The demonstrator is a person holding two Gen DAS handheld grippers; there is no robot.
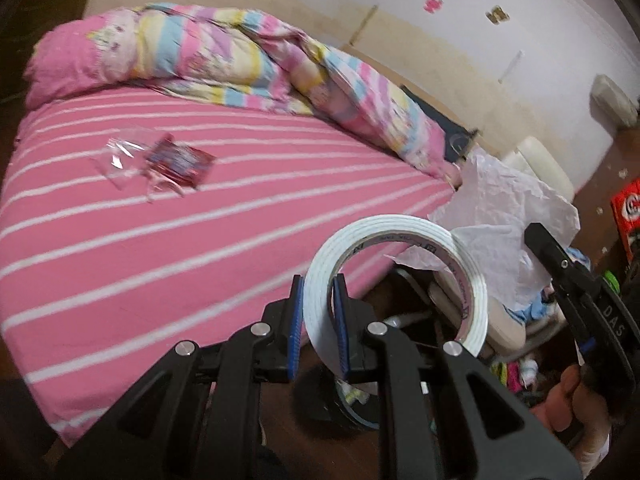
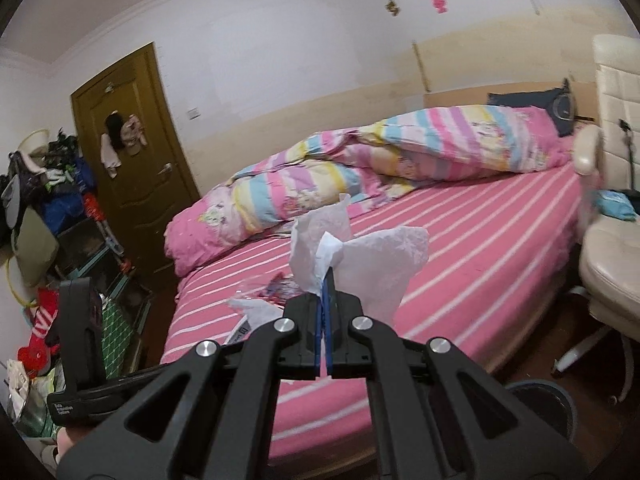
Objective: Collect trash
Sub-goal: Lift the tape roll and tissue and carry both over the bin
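I am holding two pieces of trash above the floor at the foot of a bed (image 1: 168,240) with a pink striped sheet. My left gripper (image 1: 318,328) is pinching a white tape roll (image 1: 400,280) by its wall, one jaw inside the ring and one outside. My right gripper (image 2: 325,308) is clamping a crumpled white tissue (image 2: 360,256), its jaws nearly touching around the paper.

Below my left gripper I am seeing a dark round opening, probably the trash bin (image 1: 352,408), though it is mostly hidden behind my fingers.

To drop the roll well, I am judging that I should centre it over that opening before parting the jaws, keeping the ring hanging free so it cannot snag on the inner jaw. The tissue is light and may cling, so it needs a wide release low over the bin.

A clear plastic wrapper (image 1: 124,156) and a red packet (image 1: 180,162) are lying together on the sheet, not yet collected.
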